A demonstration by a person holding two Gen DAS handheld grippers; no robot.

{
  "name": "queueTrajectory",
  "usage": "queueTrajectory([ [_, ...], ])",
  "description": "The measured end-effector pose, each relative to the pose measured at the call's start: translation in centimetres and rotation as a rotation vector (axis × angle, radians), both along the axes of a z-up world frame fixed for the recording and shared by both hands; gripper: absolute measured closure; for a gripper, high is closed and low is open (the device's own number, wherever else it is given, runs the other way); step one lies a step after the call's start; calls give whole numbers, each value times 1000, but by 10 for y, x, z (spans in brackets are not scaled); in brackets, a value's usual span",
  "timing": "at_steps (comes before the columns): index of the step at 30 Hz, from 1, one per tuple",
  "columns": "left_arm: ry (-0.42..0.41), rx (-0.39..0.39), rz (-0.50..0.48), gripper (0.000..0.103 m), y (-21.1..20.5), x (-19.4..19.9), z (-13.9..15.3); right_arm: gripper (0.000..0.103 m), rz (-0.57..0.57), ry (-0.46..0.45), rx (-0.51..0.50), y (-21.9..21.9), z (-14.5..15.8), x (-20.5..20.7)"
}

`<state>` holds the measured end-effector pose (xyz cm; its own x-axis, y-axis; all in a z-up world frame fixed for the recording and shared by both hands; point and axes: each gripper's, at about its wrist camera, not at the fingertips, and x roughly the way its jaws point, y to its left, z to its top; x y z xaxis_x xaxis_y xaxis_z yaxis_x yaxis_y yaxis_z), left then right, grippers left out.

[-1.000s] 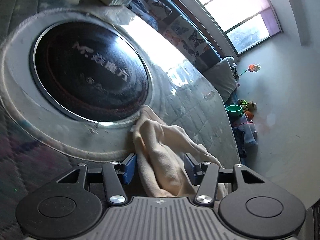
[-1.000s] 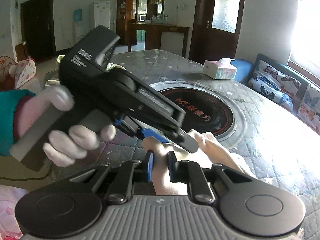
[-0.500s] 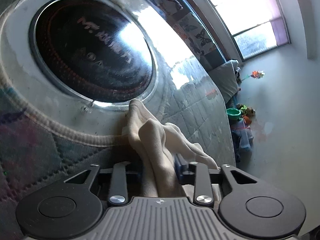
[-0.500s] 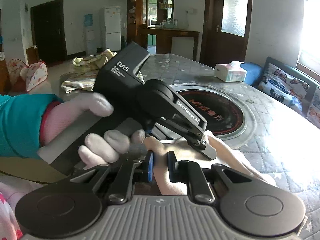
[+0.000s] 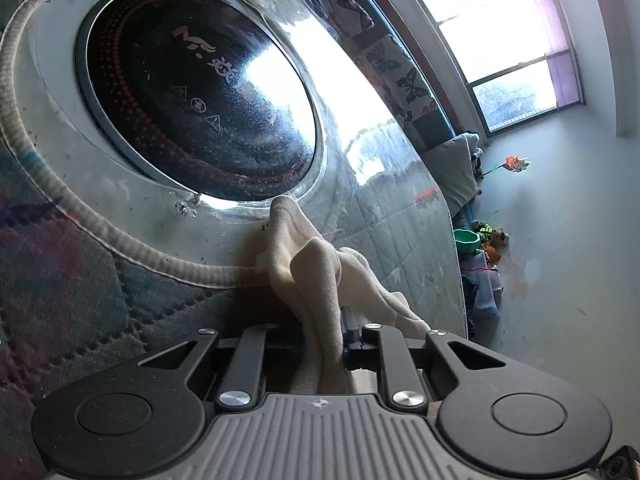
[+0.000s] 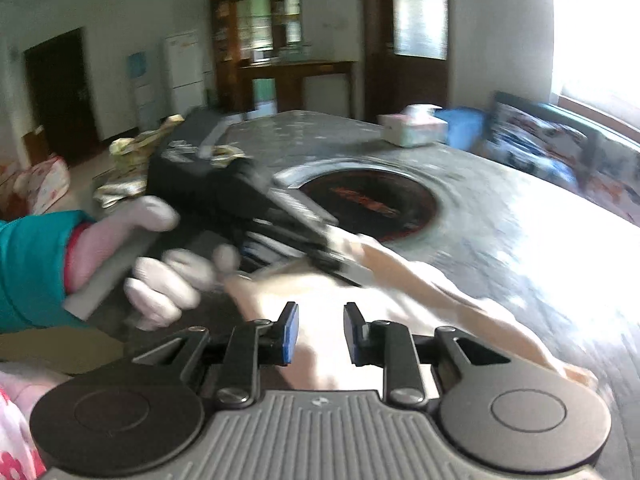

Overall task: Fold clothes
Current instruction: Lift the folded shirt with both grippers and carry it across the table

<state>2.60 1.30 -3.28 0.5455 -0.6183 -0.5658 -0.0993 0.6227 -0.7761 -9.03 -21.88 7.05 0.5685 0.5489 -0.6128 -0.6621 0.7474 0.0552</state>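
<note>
The cloth [image 5: 316, 280], a cream, soft garment, lies bunched on the quilted table cover [image 5: 80, 292] at the near edge of the round black glass plate [image 5: 192, 96] set in the middle of the table. Starting at my left, in the left wrist view I see the left gripper [image 5: 324, 336] closed down on a raised fold of that cloth: the fabric runs straight between the two fingers, pinched tight, and rises in front of them in a ridge whose far tip touches the pale ring around the plate. To the right of the gripper more of the cloth trails toward the table's edge, and beyond that edge I can make out the floor with a green bowl [image 5: 466, 240] and some toys under the window [image 5: 500, 32]. In the right wrist view, which is blurred, the gloved left hand [image 6: 160, 264] grips the black handle at the left, and the left gripper reaches over the cloth [image 6: 400, 280] in the middle. My right gripper [image 6: 320, 332] sits just above the near part of the cloth with its blue-padded fingers parted by a clear gap, gripping nothing; fabric shows through that gap. Farther right the cloth stretches along the table, and a tissue box [image 6: 414, 130] stands at the far side.
</note>
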Motion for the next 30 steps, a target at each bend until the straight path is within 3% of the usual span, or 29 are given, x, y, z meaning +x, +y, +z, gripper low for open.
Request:
queueTrajectory([
  [2,-1,2,0,84,-4,2,1,70,-83,7,-3,-20,-3,4],
  [8,-5,19,-2,84,-4,-1,3,69,-346,52,29,-87,-21,21],
  [11,-9,35,-5,84,-8,0,5,63,-425,68,47,-110,-28,31],
  [15,-13,48,-5,84,-10,0,6,62,-490,95,91,-133,-39,41],
  [18,-14,57,-4,84,-12,0,7,54,-518,112,115,-143,-48,49],
  [23,-17,63,0,83,-18,-6,9,54,-527,143,201,-152,-59,54],
  [26,-21,71,0,83,-20,-7,10,56,-513,134,200,-147,-60,55],
  [30,-23,74,1,83,-24,-8,11,80,-494,138,199,-141,-58,56],
])
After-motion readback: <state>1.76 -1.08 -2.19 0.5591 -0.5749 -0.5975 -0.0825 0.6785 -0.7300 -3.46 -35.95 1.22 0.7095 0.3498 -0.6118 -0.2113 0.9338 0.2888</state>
